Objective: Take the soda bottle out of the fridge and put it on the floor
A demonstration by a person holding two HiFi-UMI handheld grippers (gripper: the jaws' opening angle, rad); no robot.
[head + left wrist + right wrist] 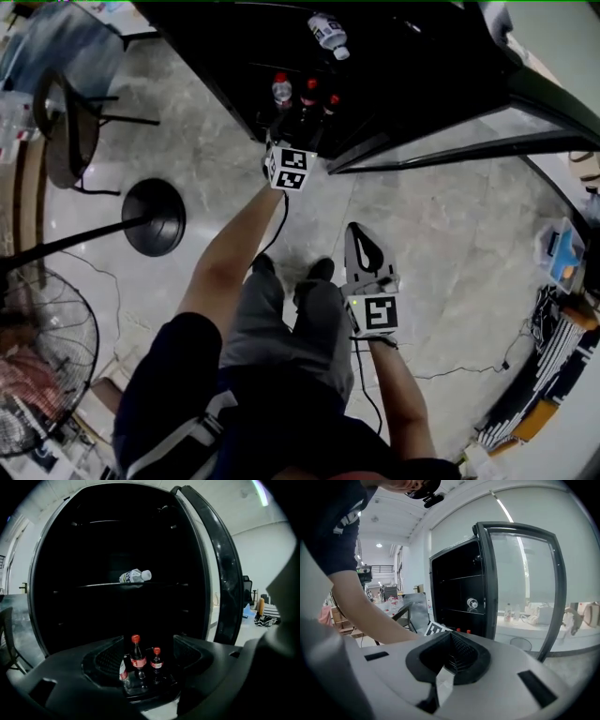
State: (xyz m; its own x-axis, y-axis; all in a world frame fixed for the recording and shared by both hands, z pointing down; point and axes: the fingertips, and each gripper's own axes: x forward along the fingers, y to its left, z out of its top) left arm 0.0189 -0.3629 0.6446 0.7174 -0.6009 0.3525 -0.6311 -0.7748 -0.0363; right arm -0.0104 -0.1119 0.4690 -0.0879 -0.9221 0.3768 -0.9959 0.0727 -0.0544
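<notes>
Head view: reach step, by my reading. The left gripper (283, 141) is extended low into the open fridge (412, 84); the right gripper (358, 234) hangs by the knees. Left gripper view: jaws apart, nothing clamped. The soda bottle (136, 657) stands upright on the fridge bottom, framed between the jaws but beyond their tips, with a smaller soda bottle (156, 659) just beside it. Next: advance to straddle it, then close. Right gripper view: jaws together, empty.

Low inside the black glass-doored fridge (117, 536), one red-labelled soda bottle (123, 673) is half hidden behind a jaw of the left gripper (147, 654); the bottles' labels are too small to read.
</notes>
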